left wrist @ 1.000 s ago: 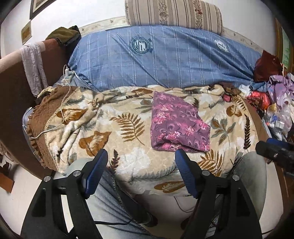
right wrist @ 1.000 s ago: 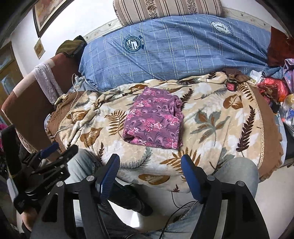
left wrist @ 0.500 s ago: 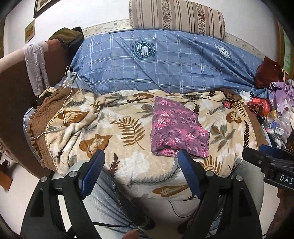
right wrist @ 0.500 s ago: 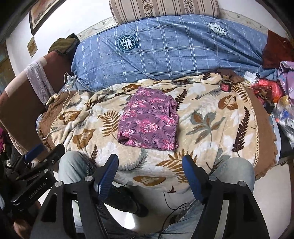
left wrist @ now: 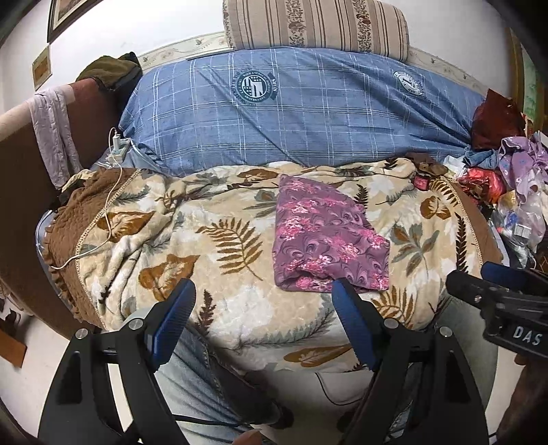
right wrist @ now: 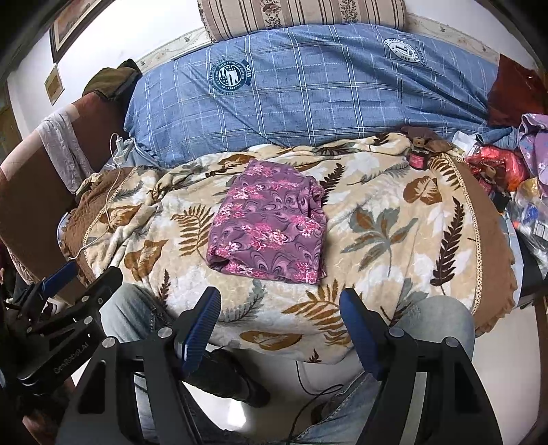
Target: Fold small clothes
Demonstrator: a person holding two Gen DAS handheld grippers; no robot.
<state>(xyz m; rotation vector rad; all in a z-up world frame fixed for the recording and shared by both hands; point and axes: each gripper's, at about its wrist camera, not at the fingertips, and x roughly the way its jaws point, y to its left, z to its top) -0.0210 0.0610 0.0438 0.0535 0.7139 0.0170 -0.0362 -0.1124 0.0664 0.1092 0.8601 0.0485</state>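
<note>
Purple floral garment (left wrist: 328, 239), already folded to a compact rectangle, lies centre frame on the leaf-print blanket (left wrist: 219, 246). Left gripper (left wrist: 263, 318) and right gripper (right wrist: 279, 325) hang wide and empty at lower frame. Best practice: grasp near corners squarely, keep layers aligned.

We see open blanket (right wrist: 376, 246) around the folded cloth (right wrist: 270, 232); jar (right wrist: 418, 158) and clutter (left wrist: 513, 191) crowd its right edge.

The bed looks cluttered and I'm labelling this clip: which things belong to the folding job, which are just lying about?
Job: purple floral garment, leaf-print blanket under it, left gripper, right gripper.

Lying about: blue checked quilt, striped bolster, charger cable, small pink jar.
</note>
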